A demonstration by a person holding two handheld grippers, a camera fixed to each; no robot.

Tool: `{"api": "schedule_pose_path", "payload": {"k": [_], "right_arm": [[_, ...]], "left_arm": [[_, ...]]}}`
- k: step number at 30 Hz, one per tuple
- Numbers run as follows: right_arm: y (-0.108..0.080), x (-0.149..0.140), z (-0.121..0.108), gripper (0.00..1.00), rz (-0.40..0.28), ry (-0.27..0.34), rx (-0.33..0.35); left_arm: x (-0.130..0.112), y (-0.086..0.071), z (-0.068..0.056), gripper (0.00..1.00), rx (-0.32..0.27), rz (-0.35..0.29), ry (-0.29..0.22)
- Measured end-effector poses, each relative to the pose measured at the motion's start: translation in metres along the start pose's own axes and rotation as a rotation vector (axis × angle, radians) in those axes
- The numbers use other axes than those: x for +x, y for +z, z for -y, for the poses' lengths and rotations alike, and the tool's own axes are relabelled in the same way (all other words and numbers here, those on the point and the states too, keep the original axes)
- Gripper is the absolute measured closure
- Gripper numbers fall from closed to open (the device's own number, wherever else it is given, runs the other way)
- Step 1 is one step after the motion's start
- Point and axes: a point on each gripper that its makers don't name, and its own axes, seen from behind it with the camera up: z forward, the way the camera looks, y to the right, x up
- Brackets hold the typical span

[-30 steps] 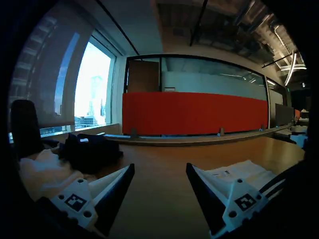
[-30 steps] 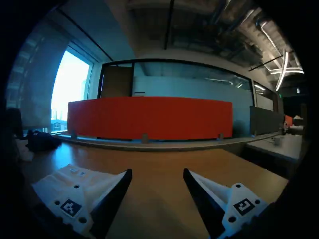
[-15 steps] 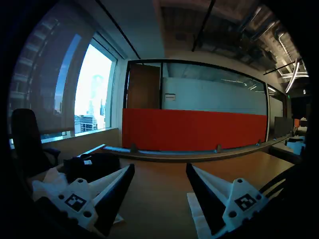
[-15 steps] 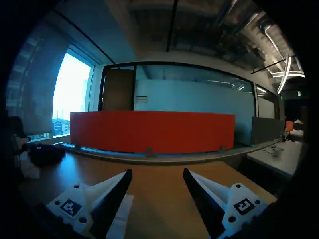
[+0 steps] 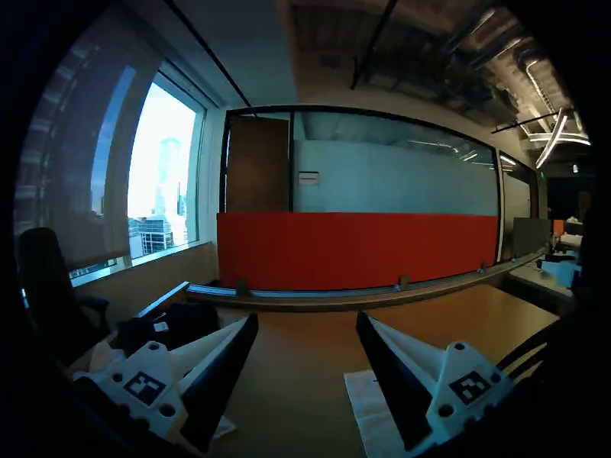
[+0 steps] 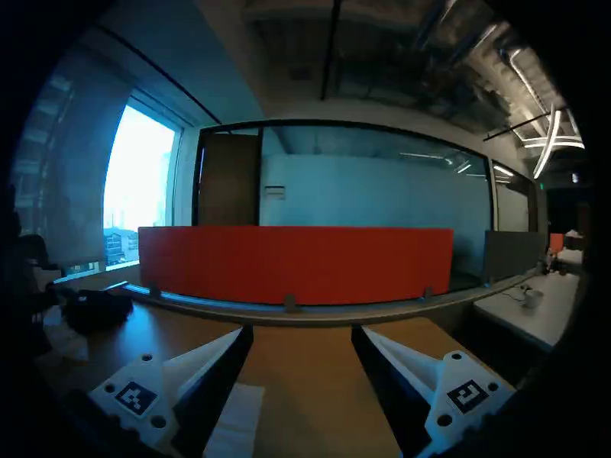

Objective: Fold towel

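Your left tongs [image 5: 305,316] stood spread above the wooden desk [image 5: 298,382], pinching nothing. Your right tongs [image 6: 302,330] were spread just as wide and were empty too. The white towel [image 5: 365,404] lay flat on the desk at 5 o'clock in the left gripper view, partly hidden behind a finger, and at 7 o'clock in the right gripper view.

The left gripper view gave you a dark chair [image 5: 46,282] at 9 o'clock, with a black bag [image 5: 176,322] and a crumpled white cloth [image 5: 98,356] at 8 o'clock. The right gripper view gave you a pale second desk [image 6: 550,313] at 3 o'clock, with a small cup [image 6: 532,296] on it. Both views faced the red partition [image 5: 359,248].

Each finger carried a square black-and-white marker [image 5: 144,387] without lettering. A small sign [image 5: 308,178] on the glass wall was too small to read.
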Motion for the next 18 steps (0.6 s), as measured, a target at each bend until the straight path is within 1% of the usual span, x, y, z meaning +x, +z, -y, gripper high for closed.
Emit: {"api": "schedule_pose_path", "payload": {"k": [5, 8, 11, 18], "right_arm": [[0.000, 0.003, 0.008, 0.01, 0.039, -0.045, 0.035], [-0.002, 0.004, 0.018, 0.01, 0.058, -0.063, 0.069], [-0.005, 0.001, 0.030, 0.01, 0.086, -0.080, 0.115], [-0.016, -0.018, 0.057, 0.00, 0.165, -0.143, 0.233]], "left_arm": [[-0.001, -0.002, -0.007, 0.04, -0.037, 0.040, 0.023], [-0.002, -0.005, -0.012, 0.05, -0.064, 0.062, 0.040], [-0.005, -0.007, -0.019, 0.05, -0.098, 0.086, 0.059], [-0.016, -0.013, -0.035, 0.04, -0.180, 0.140, 0.109]]}}
